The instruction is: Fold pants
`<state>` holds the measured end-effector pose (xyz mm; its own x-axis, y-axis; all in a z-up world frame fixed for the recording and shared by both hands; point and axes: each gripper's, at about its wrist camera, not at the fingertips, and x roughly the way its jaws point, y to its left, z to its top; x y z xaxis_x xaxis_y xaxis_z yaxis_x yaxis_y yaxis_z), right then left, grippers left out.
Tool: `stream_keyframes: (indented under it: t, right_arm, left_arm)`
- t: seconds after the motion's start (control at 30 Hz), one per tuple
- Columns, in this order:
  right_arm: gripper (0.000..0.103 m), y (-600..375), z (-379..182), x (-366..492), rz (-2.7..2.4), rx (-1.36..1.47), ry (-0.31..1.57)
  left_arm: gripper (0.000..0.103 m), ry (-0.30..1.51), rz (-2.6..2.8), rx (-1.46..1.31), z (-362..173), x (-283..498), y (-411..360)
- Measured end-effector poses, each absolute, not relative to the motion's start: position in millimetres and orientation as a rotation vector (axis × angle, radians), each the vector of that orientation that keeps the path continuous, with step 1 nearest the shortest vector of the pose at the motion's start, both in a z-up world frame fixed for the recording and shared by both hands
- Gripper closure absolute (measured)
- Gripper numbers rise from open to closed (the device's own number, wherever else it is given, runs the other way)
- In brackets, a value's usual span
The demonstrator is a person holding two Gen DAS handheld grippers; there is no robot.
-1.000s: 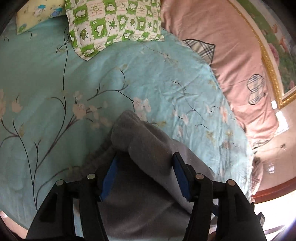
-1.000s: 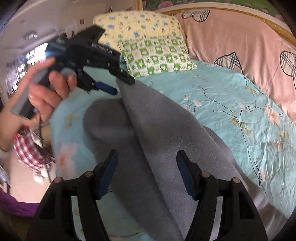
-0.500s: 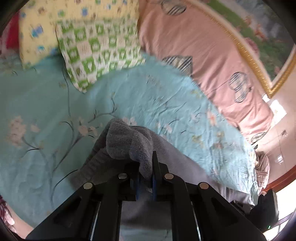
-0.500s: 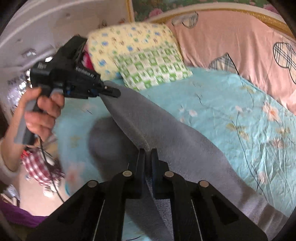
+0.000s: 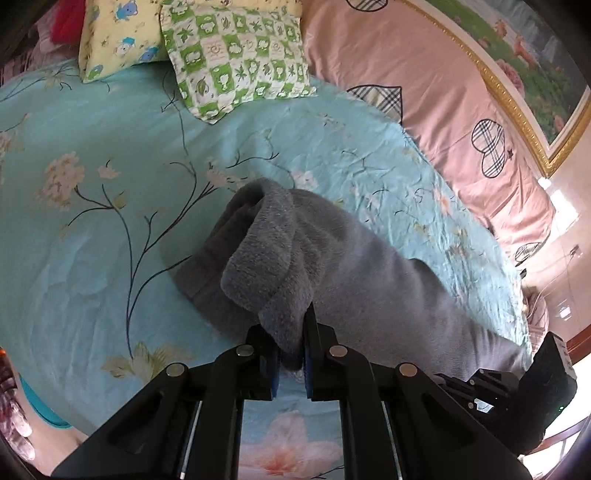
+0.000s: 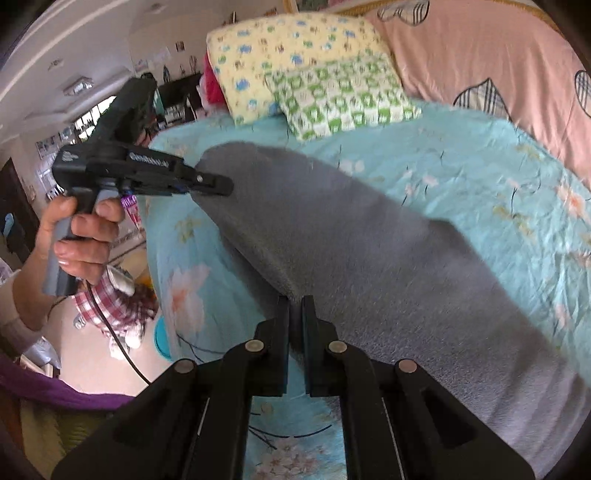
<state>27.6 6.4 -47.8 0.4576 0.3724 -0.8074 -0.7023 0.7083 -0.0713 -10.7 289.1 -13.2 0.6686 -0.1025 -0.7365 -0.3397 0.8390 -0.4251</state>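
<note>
Grey fleece pants (image 5: 354, 273) lie across a turquoise flowered bedsheet (image 5: 92, 221). My left gripper (image 5: 290, 350) is shut on a bunched edge of the pants and holds it off the bed. My right gripper (image 6: 294, 317) is shut on the near edge of the pants (image 6: 369, 258) further along. The pants hang stretched between the two grippers. The left gripper (image 6: 210, 182) shows in the right wrist view, held in a hand, pinching the far corner. The right gripper's body (image 5: 517, 391) shows at the lower right of the left wrist view.
A green checked pillow (image 5: 236, 51) and a yellow printed pillow (image 5: 122, 33) lie at the head of the bed. A pink quilt (image 5: 443, 92) with plaid hearts runs along the right side. The bed's left edge drops to the floor (image 6: 122, 273).
Both grippers were open around the pants a second ago. They have shut on the fabric and lifted its edge off the bed, pulling it taut between them.
</note>
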Motion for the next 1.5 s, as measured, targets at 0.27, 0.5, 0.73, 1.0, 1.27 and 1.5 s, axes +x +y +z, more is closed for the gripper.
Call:
stream_keyframes:
  t: [0.27,0.5,0.73,1.0,1.27,1.5]
  right_arm:
    - [0.096,7.4,-58.8,31.8,0.684,-0.423,0.913]
    - [0.060,4.6,-41.1,31.6,0.691,-0.352,0.912]
    - [0.053,-9.7,-5.8,62.1,0.578,-0.266,0.818]
    - [0.054,-26.4,-24.4,153.2,0.370,-0.204,0.907]
    - [0.061,-26.9,-58.8,197.4,0.428,-0.168,1.066]
    - [0.088,-46.9,-43.2,204.0,0.439,-0.041,1.012]
  left_arm:
    - [0.084,0.867,0.163,-0.510,-21.7,-12.7,284.8]
    - [0.045,0.850,0.219,-0.498,-11.5,-34.0,292.6]
    - [0.044,0.875,0.239,-0.584,-18.2,-29.0,308.6]
    - [0.041,0.893,0.243,-0.609,-25.6,-18.8,316.8]
    - [0.038,0.918,0.249,-0.629,-43.3,5.8,332.8]
    - [0.041,0.890,0.235,-0.620,-55.0,40.7,337.8]
